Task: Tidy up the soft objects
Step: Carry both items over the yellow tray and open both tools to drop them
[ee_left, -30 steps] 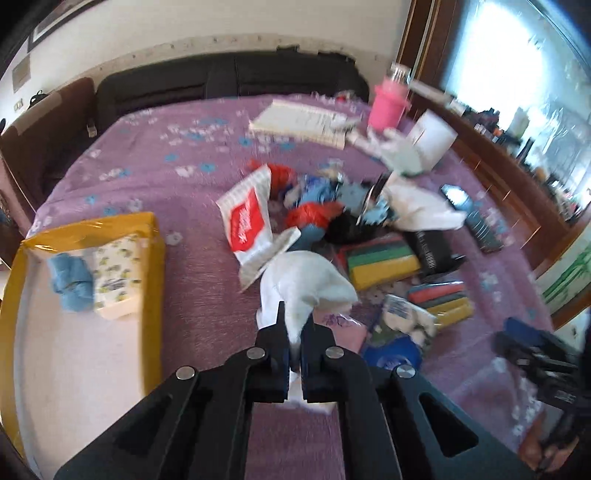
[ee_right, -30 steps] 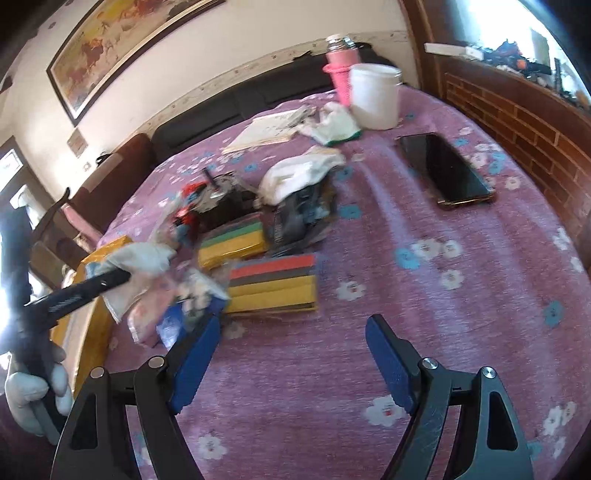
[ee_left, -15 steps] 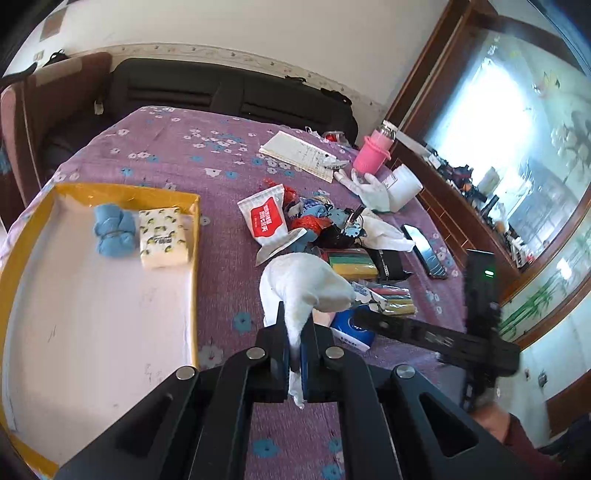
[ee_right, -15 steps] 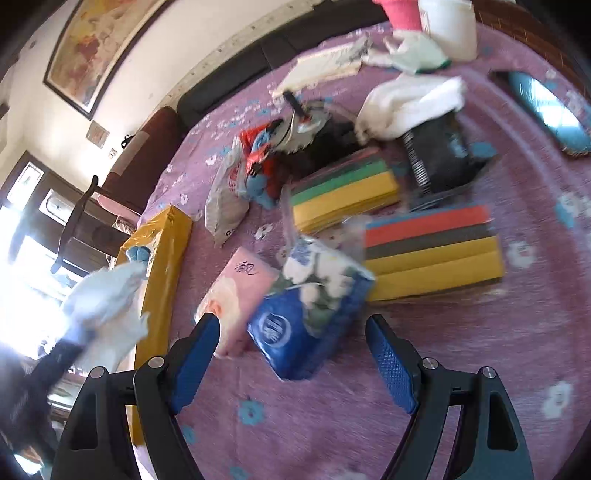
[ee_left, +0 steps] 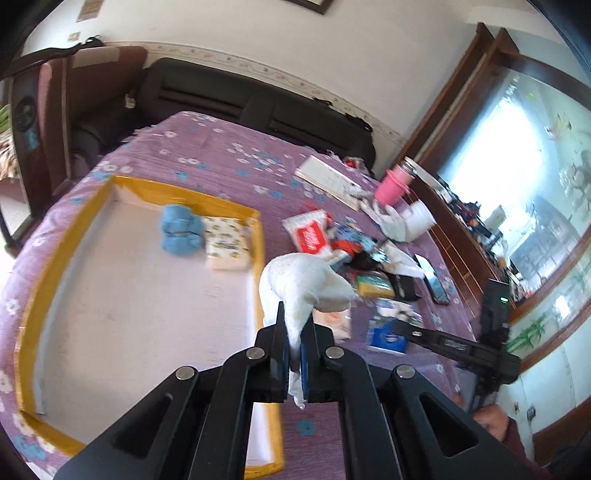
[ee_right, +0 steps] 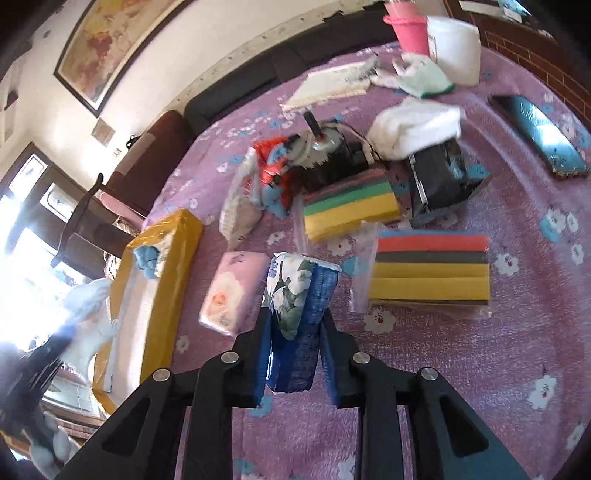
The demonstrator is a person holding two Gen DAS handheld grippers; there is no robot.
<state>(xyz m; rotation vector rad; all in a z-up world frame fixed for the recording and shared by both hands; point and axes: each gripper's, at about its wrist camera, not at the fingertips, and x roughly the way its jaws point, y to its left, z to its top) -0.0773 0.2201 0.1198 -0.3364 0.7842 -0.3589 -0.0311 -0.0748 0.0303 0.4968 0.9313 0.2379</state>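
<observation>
Not much writing here is readable. The tissue pack (ee_right: 295, 317) clamped in the right gripper (ee_right: 295, 343) has a blue wrapper with white flowers and some white print on its upper edge, too small to make out. Just left of it lies a pink pack (ee_right: 229, 291) with a rose picture and a couple of faint characters on top that can't be made out. Ahead of the left gripper (ee_left: 294, 343), past its load, a white packet (ee_left: 308, 234) has a red label panel, text blurred.

The left gripper is pinched tight on a white cloth (ee_left: 303, 284), which bunches up above the fingertips and hangs over the right-hand rim of the yellow tray (ee_left: 258, 236). Inside the tray, up and left of that gripper, sit a blue cloth bundle (ee_left: 180, 230) and a small tissue pack with a yellow pattern (ee_left: 226, 245), side by side and touching.

Around the right gripper: striped sponge packs straight ahead (ee_right: 351, 205) and off to the right (ee_right: 430, 271), a black bag (ee_right: 439, 177) beyond them, a white towel (ee_right: 413, 125) on top of that, and a phone (ee_right: 539, 136) far right. A pink cup (ee_right: 408, 29) and a white tub (ee_right: 456, 48) stand at the far edge. Everything rests on the purple flowered cloth (ee_right: 480, 369).
</observation>
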